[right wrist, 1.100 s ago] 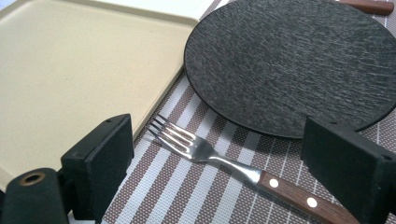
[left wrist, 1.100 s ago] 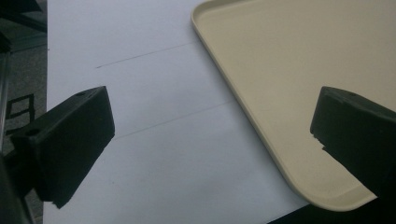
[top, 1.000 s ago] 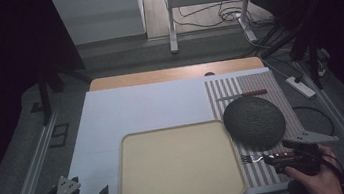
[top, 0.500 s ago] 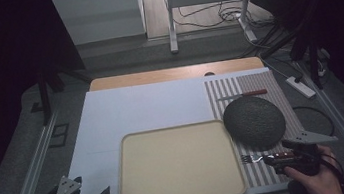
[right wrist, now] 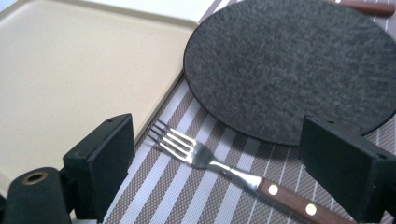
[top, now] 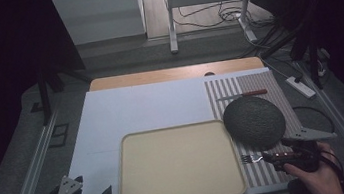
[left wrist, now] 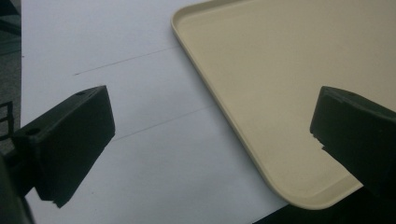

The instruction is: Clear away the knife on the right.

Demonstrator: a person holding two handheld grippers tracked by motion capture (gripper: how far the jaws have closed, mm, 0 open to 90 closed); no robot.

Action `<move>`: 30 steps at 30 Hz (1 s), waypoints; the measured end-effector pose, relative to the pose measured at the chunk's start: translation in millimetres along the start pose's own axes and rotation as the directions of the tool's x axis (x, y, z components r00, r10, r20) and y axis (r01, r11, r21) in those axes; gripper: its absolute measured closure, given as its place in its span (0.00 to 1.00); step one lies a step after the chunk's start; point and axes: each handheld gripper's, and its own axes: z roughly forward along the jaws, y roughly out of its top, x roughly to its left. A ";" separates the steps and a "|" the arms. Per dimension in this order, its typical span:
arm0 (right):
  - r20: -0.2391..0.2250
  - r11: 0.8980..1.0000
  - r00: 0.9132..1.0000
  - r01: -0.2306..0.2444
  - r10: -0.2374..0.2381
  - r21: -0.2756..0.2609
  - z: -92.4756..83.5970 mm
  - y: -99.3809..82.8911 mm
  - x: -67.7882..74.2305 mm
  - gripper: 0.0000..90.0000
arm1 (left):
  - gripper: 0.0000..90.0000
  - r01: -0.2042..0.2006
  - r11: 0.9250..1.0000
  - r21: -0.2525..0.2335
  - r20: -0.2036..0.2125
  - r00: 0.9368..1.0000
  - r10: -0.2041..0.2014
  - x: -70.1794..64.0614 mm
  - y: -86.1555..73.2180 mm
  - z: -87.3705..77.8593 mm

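Observation:
A beige tray (top: pixel 174 128) lies on the white table top, near the front. Right of it, on a striped mat (top: pixel 281 102), rests a dark grey round plate (top: pixel 254 120). A fork (top: pixel 249 158) with a brown handle lies just in front of the plate. My right gripper (top: pixel 270 157) is open, with the fork (right wrist: pixel 201 155) lying between its jaws, untouched by either jaw. My left gripper (top: pixel 106 192) is open at the tray's front left corner. Its jaws straddle the tray rim (left wrist: pixel 224 109) with nothing held.
A brown-handled knife (top: pixel 243 94) lies on the striped mat behind the plate. The white sheet (top: pixel 146 105) stretches bare behind the tray, with a wooden strip (top: pixel 172 74) at the far edge. Cables and a stand (top: pixel 170 21) are on the floor beyond.
My left gripper has sunk slightly toward the table's front edge. The right gripper and the fork have not moved.

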 end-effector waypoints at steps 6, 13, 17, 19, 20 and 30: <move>0.002 1.000 1.000 0.020 -0.020 -0.001 2.3 5.4 -0.7 0.12 | 0.00 0.007 1.000 -0.001 0.007 1.000 -0.007 1.4 -0.6 -0.2; 0.004 0.998 0.998 0.068 -0.068 0.005 5.0 8.8 -1.4 0.12 | 0.00 -0.004 1.000 0.005 0.006 1.000 0.004 0.2 -0.6 0.3; -0.008 0.998 0.998 0.058 -0.058 0.015 7.4 13.5 -1.9 0.11 | 0.00 -0.003 1.000 0.006 0.004 1.000 0.003 0.2 -0.7 0.3; -0.012 0.998 0.998 0.057 -0.057 0.014 8.8 16.1 -2.6 0.12 | 0.00 -0.001 1.000 0.007 0.000 1.000 0.001 0.2 -0.6 0.3; -0.012 0.998 0.998 0.057 -0.057 0.014 8.8 16.1 -2.6 0.12 | 0.00 0.000 1.000 0.010 -0.007 1.000 0.000 0.1 -0.5 0.5; -0.020 0.998 0.999 0.048 -0.047 0.035 19.1 32.7 -12.2 0.13 | 0.00 0.000 1.000 0.009 -0.016 1.000 0.000 -0.6 -0.5 0.2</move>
